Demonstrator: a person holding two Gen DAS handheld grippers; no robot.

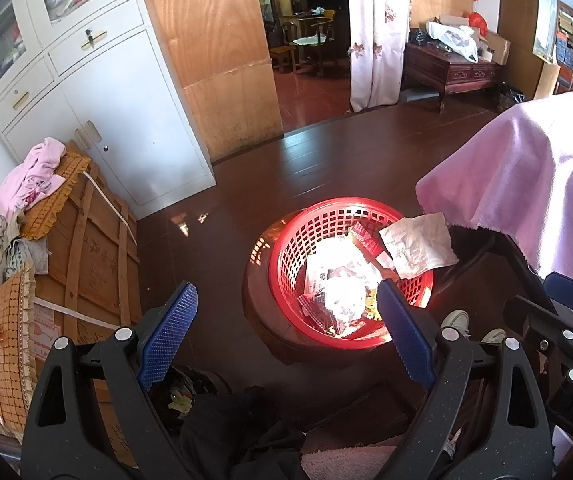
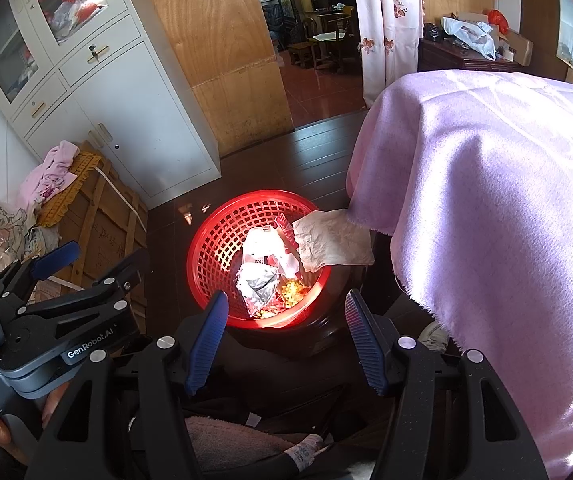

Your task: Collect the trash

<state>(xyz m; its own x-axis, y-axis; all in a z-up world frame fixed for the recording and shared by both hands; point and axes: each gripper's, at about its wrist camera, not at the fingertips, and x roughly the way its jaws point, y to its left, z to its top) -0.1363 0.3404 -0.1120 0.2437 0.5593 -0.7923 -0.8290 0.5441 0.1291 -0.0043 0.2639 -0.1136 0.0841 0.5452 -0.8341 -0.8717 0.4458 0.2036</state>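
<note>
A red plastic basket (image 1: pixel 286 248) (image 2: pixel 214 240) stands on a dark round stool on the floor, holding wrappers, a crumpled silver packet (image 2: pixel 256 284) and other trash. A crumpled white paper (image 1: pixel 418 246) (image 2: pixel 332 240) lies over its right rim. My left gripper (image 1: pixel 286 332) is open and empty, above the basket's near side. My right gripper (image 2: pixel 286 340) is open and empty, just short of the basket's near rim. The left gripper also shows at the left of the right wrist view (image 2: pixel 86 264).
A table draped in a pink cloth (image 1: pixel 526 184) (image 2: pixel 486 200) stands right of the basket. A white cabinet (image 1: pixel 98 92) and a wooden crate (image 1: pixel 94 248) piled with cushions and clothes stand on the left. A doorway with a curtain (image 1: pixel 374 32) lies beyond.
</note>
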